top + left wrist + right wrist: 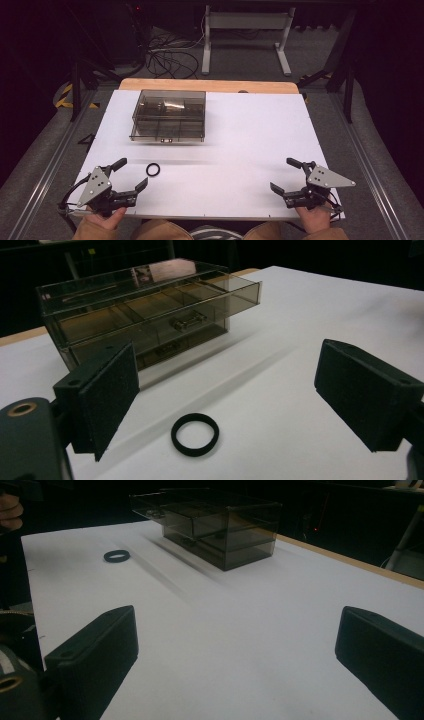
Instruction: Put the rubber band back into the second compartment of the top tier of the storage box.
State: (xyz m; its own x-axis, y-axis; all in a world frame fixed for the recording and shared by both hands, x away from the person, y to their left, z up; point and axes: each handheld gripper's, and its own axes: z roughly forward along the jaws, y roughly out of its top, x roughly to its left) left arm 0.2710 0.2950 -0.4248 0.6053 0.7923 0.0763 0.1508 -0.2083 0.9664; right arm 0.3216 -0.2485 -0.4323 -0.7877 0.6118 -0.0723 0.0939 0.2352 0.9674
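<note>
A small black ring (153, 169) lies flat on the white table top, just ahead of my left gripper (131, 174). That gripper rests near the front left corner, open, with nothing between its jaws. In the left gripper view the ring (195, 434) lies on the table between and a little beyond the two black pads (107, 395). A smoky clear plastic drawer box (169, 115) stands at the back left with its upper drawer (165, 310) pulled partly out. My right gripper (286, 175) sits open near the front right corner, over bare table. In the right gripper view, the ring (117, 556) and the box (215, 522) lie far off.
The white table top (250, 135) has a wooden strip (207, 85) along its far edge. Behind it stand a desk frame (245, 35) and loose cables (170, 57) on the floor. Metal rails (47, 165) run along both sides of the table.
</note>
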